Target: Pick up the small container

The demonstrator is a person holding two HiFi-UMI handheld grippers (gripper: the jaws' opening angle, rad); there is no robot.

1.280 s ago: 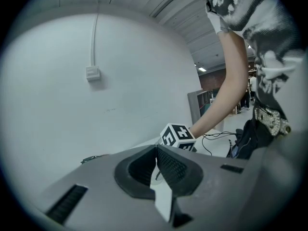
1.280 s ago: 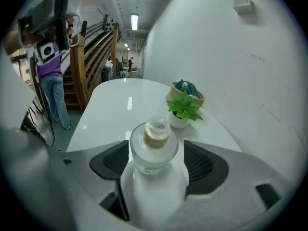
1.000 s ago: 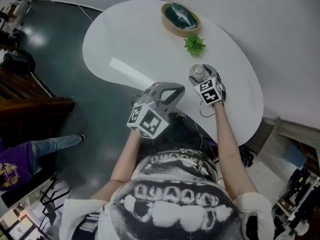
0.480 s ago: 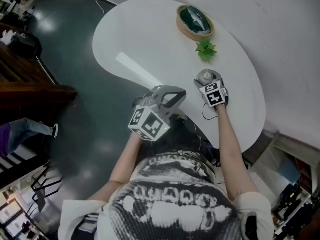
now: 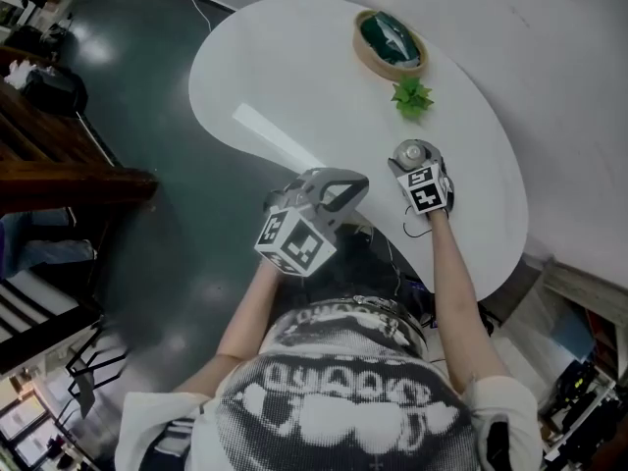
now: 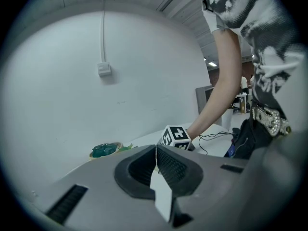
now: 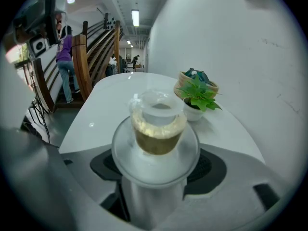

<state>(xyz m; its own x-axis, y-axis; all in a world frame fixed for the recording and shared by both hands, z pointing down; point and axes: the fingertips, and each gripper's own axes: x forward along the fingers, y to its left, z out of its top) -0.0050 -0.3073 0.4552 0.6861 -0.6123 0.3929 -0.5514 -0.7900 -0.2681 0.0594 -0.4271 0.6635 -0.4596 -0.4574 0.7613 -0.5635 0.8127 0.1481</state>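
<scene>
The small container (image 5: 412,153) is a clear lidded pot with tan contents, and it sits over the near right part of the white table (image 5: 294,77). My right gripper (image 5: 420,170) is shut on it; in the right gripper view the container (image 7: 156,129) fills the space between the jaws. Whether it rests on the table or hangs just above it, I cannot tell. My left gripper (image 5: 334,186) hovers by the table's near edge, left of the right one. Its jaws are shut together with nothing in them (image 6: 155,150).
A round bowl (image 5: 391,42) with something green in it stands at the far side of the table, and a small potted plant (image 5: 412,96) stands between it and the container. A thin black cable (image 5: 410,230) lies by my right wrist. Wooden stairs (image 5: 59,165) rise at the left.
The head view has shifted a little. Both grippers keep about the same place relative to the table and the plant. The person on the floor at the left has gone out of view.
</scene>
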